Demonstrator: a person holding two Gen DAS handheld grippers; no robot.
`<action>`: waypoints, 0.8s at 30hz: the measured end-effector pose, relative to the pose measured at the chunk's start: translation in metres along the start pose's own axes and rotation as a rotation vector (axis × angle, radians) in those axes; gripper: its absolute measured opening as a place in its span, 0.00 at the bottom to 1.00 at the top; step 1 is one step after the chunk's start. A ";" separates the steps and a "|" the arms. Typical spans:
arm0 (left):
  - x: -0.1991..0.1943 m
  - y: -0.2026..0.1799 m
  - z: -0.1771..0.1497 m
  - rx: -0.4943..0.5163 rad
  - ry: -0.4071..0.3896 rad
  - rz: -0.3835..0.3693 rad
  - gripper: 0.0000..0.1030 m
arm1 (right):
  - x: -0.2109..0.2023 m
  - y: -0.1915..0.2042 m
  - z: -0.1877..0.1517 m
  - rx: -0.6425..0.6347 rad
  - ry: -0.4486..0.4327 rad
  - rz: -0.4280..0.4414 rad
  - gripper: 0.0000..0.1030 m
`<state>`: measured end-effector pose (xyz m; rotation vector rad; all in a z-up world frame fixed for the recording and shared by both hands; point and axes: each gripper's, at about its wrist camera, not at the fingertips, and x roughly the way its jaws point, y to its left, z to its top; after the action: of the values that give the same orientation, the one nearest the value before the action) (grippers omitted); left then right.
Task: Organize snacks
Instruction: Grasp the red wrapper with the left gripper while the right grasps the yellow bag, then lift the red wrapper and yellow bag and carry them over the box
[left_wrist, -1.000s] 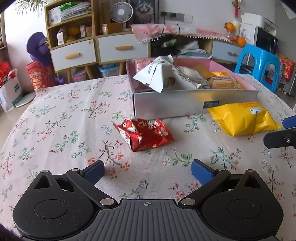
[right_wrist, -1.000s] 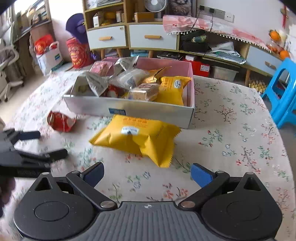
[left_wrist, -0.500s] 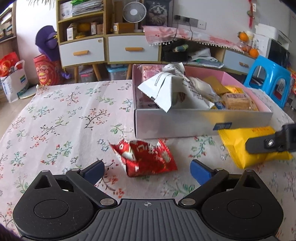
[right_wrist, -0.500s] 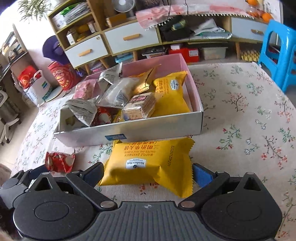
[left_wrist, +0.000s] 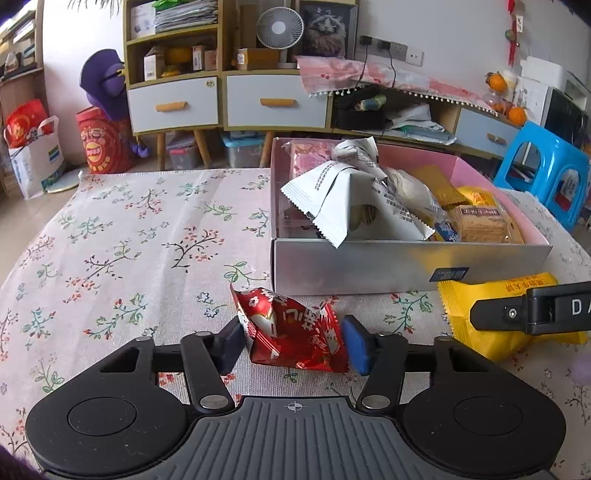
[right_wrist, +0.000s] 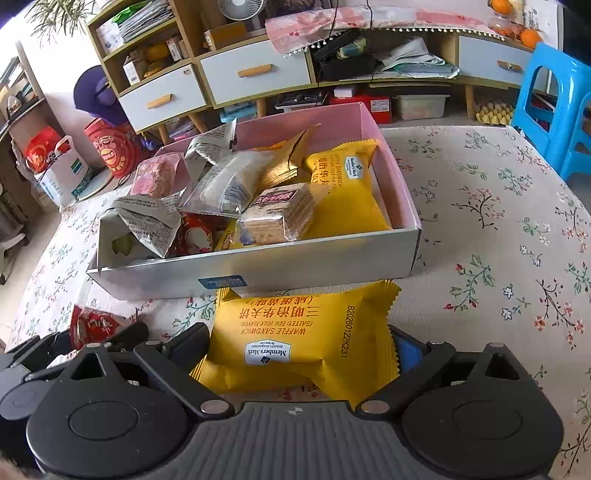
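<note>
**Both grippers closed in on loose snack packs in front of the box**

On the left, the left gripper (left_wrist: 293, 345) sits low over the floral tablecloth (left_wrist: 122, 236) with its two pads drawn in against the red snack packet (left_wrist: 295, 338). The dark pad touches the packet's left edge and the blue pad presses its right edge, so the packet is pinched between them. It lies on the cloth just in front of the near left corner of the snack box (left_wrist: 369, 267).

In the middle stands that box, silver outside and pink inside, filled with wrapped snacks: a white crumpled wrapper (left_wrist: 340, 195) at the left end, a clear pack of crackers (right_wrist: 277, 216) near the centre, and a yellow pack (right_wrist: 347, 192) leaning at the right end.

To the right, the right gripper (right_wrist: 301, 349) is narrowed around the yellow waffle sandwich pack (right_wrist: 301, 336), which lies flat on the cloth, its far edge touching the front wall of the box. The fingers flank the pack's left and right edges and meet its sides; whether they squeeze firmly I cannot tell.
</note>
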<state>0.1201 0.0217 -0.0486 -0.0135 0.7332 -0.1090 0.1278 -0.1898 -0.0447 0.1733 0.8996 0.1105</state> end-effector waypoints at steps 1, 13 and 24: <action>-0.001 0.000 0.000 -0.004 0.001 -0.003 0.47 | -0.001 -0.001 0.000 -0.002 0.000 0.000 0.80; -0.015 -0.010 0.006 0.004 0.039 -0.095 0.31 | -0.020 -0.011 0.001 0.052 0.017 0.085 0.45; -0.034 -0.031 0.003 0.022 0.057 -0.163 0.31 | -0.052 -0.011 0.000 0.080 -0.004 0.142 0.26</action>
<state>0.0941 -0.0058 -0.0221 -0.0491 0.7878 -0.2738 0.0959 -0.2097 -0.0072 0.3121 0.8877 0.2066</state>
